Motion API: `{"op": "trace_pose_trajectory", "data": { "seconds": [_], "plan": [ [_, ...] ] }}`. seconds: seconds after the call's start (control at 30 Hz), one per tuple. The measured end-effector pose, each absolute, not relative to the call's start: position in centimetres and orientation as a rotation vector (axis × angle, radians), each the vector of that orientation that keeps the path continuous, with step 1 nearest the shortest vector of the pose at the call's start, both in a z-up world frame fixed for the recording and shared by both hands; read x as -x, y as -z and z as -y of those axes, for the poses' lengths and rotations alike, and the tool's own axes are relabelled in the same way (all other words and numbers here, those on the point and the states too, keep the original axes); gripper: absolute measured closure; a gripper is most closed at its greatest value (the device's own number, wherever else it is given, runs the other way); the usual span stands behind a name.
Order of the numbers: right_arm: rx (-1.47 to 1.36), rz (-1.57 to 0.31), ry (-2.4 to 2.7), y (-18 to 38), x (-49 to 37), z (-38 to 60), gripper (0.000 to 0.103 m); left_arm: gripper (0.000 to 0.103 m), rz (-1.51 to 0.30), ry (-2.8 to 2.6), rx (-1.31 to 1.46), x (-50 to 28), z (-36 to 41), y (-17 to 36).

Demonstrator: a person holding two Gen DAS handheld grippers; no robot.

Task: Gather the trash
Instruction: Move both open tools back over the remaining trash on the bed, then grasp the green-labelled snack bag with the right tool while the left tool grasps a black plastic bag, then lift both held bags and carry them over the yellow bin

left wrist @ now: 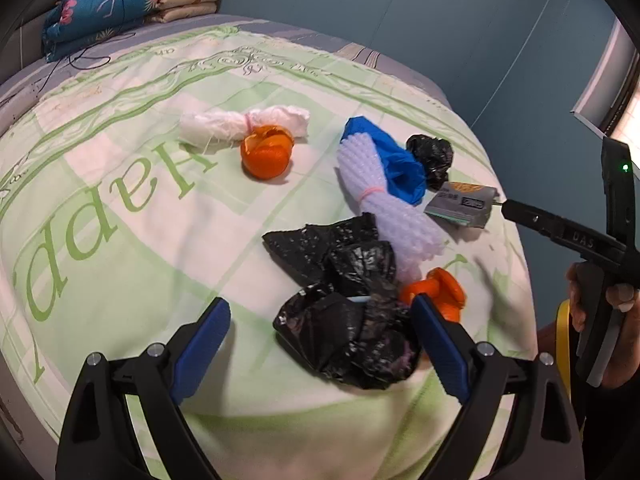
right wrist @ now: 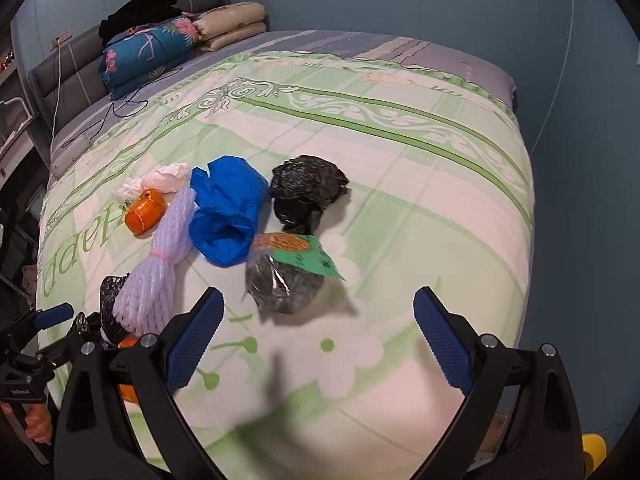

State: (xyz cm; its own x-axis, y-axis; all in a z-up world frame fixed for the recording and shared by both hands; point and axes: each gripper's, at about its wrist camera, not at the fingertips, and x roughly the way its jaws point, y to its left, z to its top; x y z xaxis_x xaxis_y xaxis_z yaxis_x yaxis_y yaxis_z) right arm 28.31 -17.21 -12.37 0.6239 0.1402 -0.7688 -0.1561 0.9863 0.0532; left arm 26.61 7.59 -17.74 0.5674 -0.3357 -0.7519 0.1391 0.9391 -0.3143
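Trash lies on a green-and-white bed cover (left wrist: 120, 280). My left gripper (left wrist: 320, 340) is open, its jaws on either side of a crumpled black plastic bag (left wrist: 344, 332). Beside the bag lie an orange peel piece (left wrist: 440, 288), a white foam net bundle (left wrist: 384, 200), a blue bag (left wrist: 400, 164), a small black bag (left wrist: 432, 156), a snack wrapper (left wrist: 460, 204), an orange peel (left wrist: 266, 156) and a white bag (left wrist: 240, 124). My right gripper (right wrist: 318, 324) is open above the cover, just short of the crinkled wrapper (right wrist: 284, 280). The blue bag (right wrist: 228, 216) and foam net (right wrist: 156, 272) lie to its left.
Folded quilts (right wrist: 160, 48) and black clothing (right wrist: 140, 8) sit at the headboard, with a cable (right wrist: 120, 108) trailing over the bed. A blue wall runs along the far side. The bed edge drops off at the right (right wrist: 528, 200).
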Motion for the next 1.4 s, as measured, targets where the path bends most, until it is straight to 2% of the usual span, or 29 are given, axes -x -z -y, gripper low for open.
{"op": "trace_pose_trajectory", "data": {
  "seconds": [0.37,0.6,0.73,0.8,0.87,0.9,0.93,0.97,1.07,1.17,1.4],
  "plan": [
    [0.045,-0.923,-0.183,13.9,-30.3,15.4,0.011,0.017,-0.94,0.298,0.225,-27.7,-6.4,18.2],
    [0.048,-0.94,-0.181,14.8,-31.1,14.9,0.011,0.033,-0.947,0.316,0.186,-28.0,-5.4,18.5],
    [0.07,-0.94,-0.17,15.2,-31.7,14.4,0.013,0.047,-0.953,0.315,0.165,-28.0,-5.0,18.8],
    [0.074,-0.952,-0.158,15.6,-32.1,14.4,0.022,0.054,-0.96,0.321,0.161,-28.0,-4.8,19.0],
    [0.066,-0.973,-0.162,16.0,-32.4,14.4,0.036,0.066,-0.96,0.323,0.159,-27.9,-4.8,19.1],
    [0.066,-0.986,-0.166,16.2,-32.5,14.3,0.04,0.069,-0.956,0.32,0.152,-27.8,-4.8,19.0],
    [0.069,-0.994,-0.17,16.4,-32.5,14.2,0.05,0.072,-0.95,0.316,0.144,-27.7,-4.9,19.0],
    [0.071,-0.997,-0.176,16.5,-32.4,14.1,0.06,0.073,-0.946,0.319,0.145,-27.6,-5.0,18.8],
    [0.098,-0.975,-0.172,16.3,-32.0,13.6,0.073,0.074,-0.936,0.311,0.145,-27.5,-5.3,18.4],
    [0.098,-0.947,-0.155,15.7,-31.4,13.6,0.081,0.074,-0.921,0.306,0.161,-27.3,-6.0,17.8],
    [0.109,-0.909,-0.158,13.8,-29.4,14.0,0.085,0.074,-0.88,0.297,0.177,-26.1,-7.3,16.1]
  ]
}}
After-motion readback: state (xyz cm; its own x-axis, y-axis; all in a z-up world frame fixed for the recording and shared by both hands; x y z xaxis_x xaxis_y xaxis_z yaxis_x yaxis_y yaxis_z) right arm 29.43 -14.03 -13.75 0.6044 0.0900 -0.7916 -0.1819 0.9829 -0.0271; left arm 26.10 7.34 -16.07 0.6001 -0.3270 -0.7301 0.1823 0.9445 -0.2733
